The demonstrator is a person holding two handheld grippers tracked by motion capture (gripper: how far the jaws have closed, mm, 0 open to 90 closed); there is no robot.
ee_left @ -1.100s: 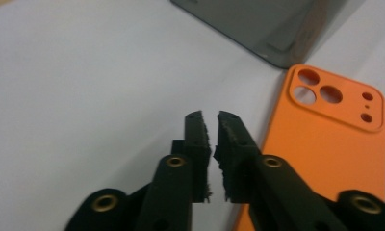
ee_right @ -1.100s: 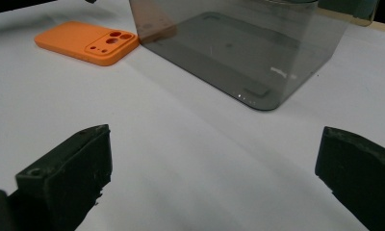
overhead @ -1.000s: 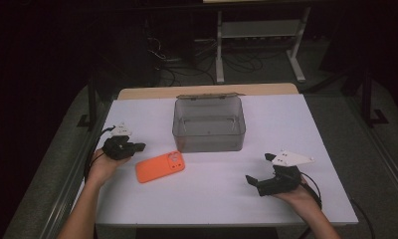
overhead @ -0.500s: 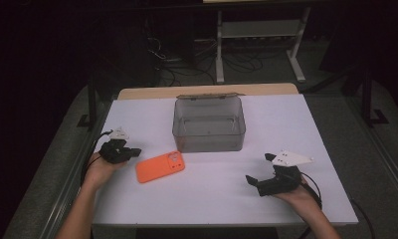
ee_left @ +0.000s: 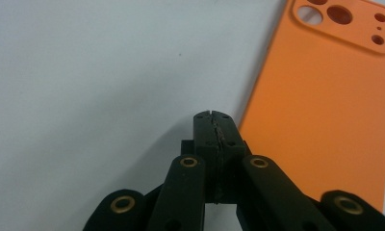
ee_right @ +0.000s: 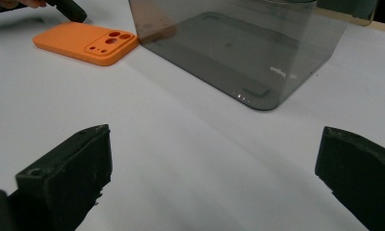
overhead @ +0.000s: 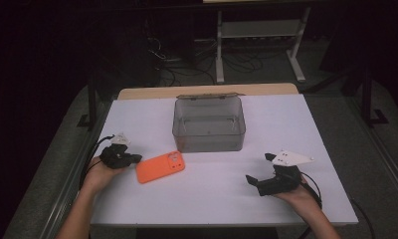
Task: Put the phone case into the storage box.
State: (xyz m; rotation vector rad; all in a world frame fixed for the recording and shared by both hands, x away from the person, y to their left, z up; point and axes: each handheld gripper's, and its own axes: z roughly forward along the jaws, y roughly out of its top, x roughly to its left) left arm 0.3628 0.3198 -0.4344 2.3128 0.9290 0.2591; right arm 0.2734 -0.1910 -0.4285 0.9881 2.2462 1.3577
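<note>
Since earlier frame your left gripper (overhead: pixel 135 159) slid nearer flat orange plastic phone case (overhead: pixel 160 167), jaws pressed together, empty. Case lies just beside its tip, long axis slanting toward smoky clear plastic box (overhead: pixel 209 124). Right gripper (overhead: pixel 253 181), jaws spread, sits well apart from case.

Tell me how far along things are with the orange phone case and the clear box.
Early stage. Done: nothing visible; the clear box stands open and empty. In hand: the left gripper, jaws shut, sits beside the orange phone case, which lies flat on the table. The right gripper waits open. Left, probably: gripping the case and putting it in the box.
</note>
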